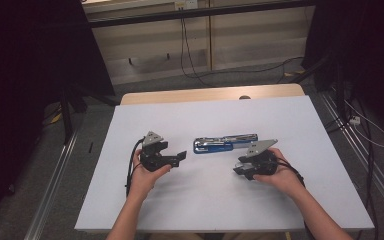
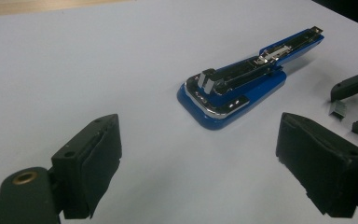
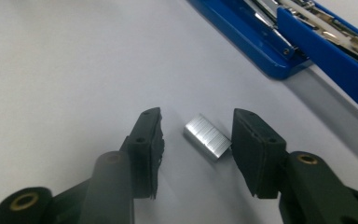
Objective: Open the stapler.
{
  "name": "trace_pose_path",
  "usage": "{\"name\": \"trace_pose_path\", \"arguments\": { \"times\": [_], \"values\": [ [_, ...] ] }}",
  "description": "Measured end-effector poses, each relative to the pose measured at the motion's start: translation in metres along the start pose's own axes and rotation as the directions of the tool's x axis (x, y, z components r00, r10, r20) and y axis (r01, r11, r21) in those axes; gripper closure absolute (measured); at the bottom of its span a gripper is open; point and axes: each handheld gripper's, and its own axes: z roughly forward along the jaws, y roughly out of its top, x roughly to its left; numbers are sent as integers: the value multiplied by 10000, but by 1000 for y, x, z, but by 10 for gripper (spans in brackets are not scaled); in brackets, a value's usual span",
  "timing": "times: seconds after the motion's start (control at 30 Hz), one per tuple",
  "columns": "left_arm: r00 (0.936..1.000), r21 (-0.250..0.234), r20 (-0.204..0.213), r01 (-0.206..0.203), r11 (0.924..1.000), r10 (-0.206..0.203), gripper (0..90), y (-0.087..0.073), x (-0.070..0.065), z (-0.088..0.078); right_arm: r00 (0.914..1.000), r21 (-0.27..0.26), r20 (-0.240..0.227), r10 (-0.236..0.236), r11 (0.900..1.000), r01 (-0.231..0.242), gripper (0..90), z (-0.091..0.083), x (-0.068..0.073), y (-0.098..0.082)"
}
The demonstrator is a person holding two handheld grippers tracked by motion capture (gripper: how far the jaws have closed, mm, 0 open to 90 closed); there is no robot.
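Observation:
A blue stapler (image 1: 225, 142) lies swung open flat on the white table, its metal staple channel facing up (image 2: 242, 81). A short silver strip of staples (image 3: 207, 137) rests on the table just in front of it. My right gripper (image 3: 198, 119) straddles that strip with its jaws open; a gap shows at the left pad, and the right pad is close beside the strip. In the high view the right gripper (image 1: 240, 170) is below the stapler's right half. My left gripper (image 1: 181, 159) stands wide open left of the stapler, with nothing between its jaws (image 2: 198, 149).
The white table (image 1: 205, 115) ends in a wooden strip (image 1: 210, 94) at the far edge. Beyond it are grey floor, cables (image 1: 190, 65) and dark stands at both sides. The right gripper's jaw tips (image 2: 354, 105) and the staples (image 2: 338, 110) show in the left gripper view.

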Motion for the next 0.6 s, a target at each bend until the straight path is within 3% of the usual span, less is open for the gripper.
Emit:
{"name": "trace_pose_path", "arguments": {
  "times": [0.23,0.6],
  "values": [
    [10000,-8,-81,18,10000,-18,145,-4,2,-6,9994,-11,-316,165,9999,-165,649,-4,7,-4],
    [9993,-204,-349,91,9998,-98,138,-11,10,-20,9985,68,47,537,9985,-538,724,-1,10,0]
  ]
}}
